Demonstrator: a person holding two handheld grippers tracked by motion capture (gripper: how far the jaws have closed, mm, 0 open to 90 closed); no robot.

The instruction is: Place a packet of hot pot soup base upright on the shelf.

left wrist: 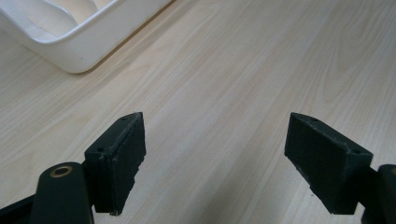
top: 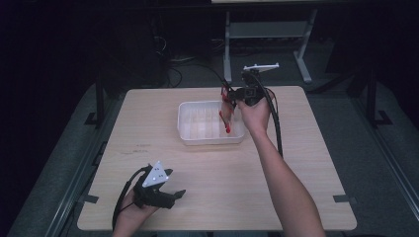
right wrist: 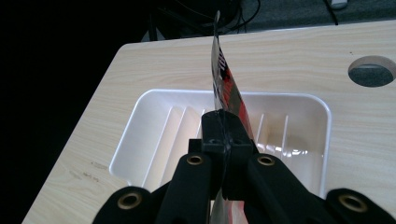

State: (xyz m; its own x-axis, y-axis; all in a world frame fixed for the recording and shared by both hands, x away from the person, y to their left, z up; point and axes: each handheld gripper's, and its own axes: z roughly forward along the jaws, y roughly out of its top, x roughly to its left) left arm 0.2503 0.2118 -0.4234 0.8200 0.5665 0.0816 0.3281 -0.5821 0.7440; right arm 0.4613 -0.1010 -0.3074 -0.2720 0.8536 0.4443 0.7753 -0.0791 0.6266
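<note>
High view is showing the table (top: 296,187) carrying a white tray (top: 190,129) at its far middle. Over the tray's right end, the right gripper (top: 230,101) is pinching a thin red packet (top: 226,116), jaws pressed together, long axis hanging downward into the tray. Far nearer and leftward, the left gripper (top: 177,194) is resting with jaws spread, holding nothing.

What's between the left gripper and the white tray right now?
Nothing but bare wooden table. In the high view, the left gripper sits near the front edge, apart from the white tray; the left gripper view shows the same bare stretch.
</note>
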